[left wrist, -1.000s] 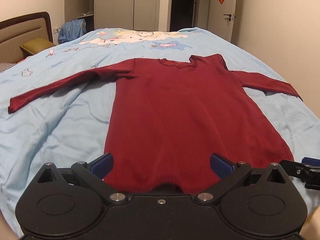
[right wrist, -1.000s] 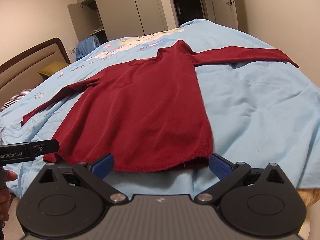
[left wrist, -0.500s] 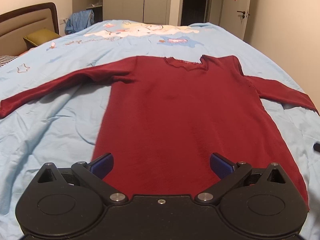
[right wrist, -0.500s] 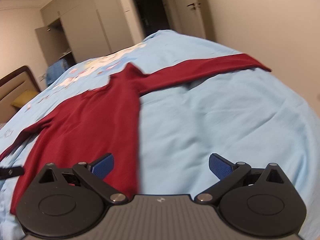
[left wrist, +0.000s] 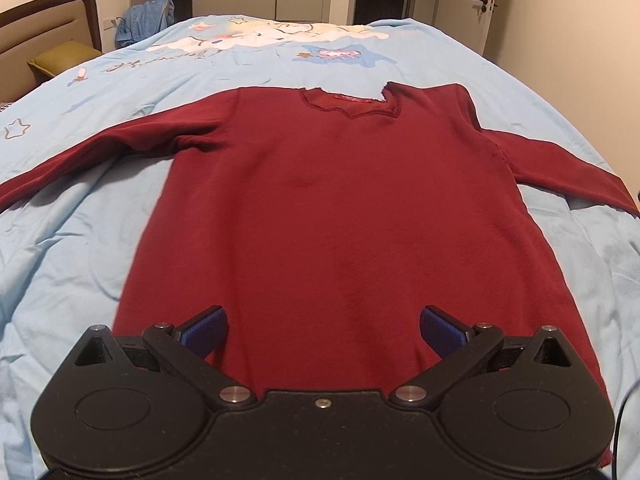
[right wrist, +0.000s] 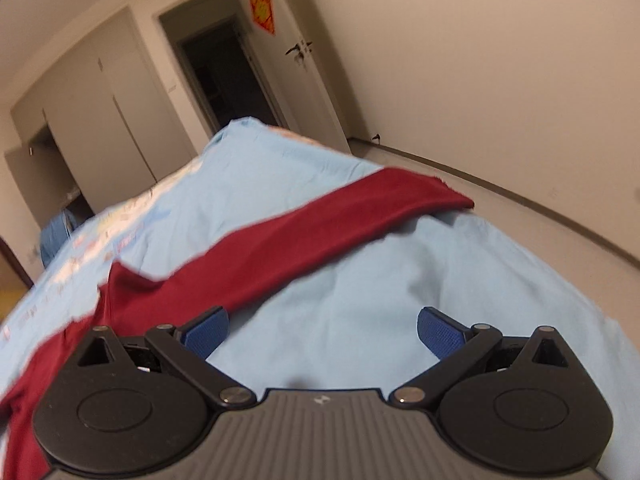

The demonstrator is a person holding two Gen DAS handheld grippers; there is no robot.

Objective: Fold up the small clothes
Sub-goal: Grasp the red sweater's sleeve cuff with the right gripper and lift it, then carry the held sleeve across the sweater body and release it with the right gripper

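The left gripper (left wrist: 322, 326) is spread wide over the sweater (left wrist: 340, 208), holding nothing. The right gripper (right wrist: 322, 326) is likewise spread, pointed toward 1 sleeve (right wrist: 320, 236) near the bed's (right wrist: 400, 292) side edge. The sweater is laid flat, both sleeves outstretched; no fold is yet made.

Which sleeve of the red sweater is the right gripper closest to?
The right gripper is open beside the dark red knit sweater's right-hand sleeve, the one reaching toward the door side.

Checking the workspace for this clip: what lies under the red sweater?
The red sweater lies flat on a light blue duvet, sleeves spread. Whatever the duvet covers, and any print beneath the sweater, is hidden.
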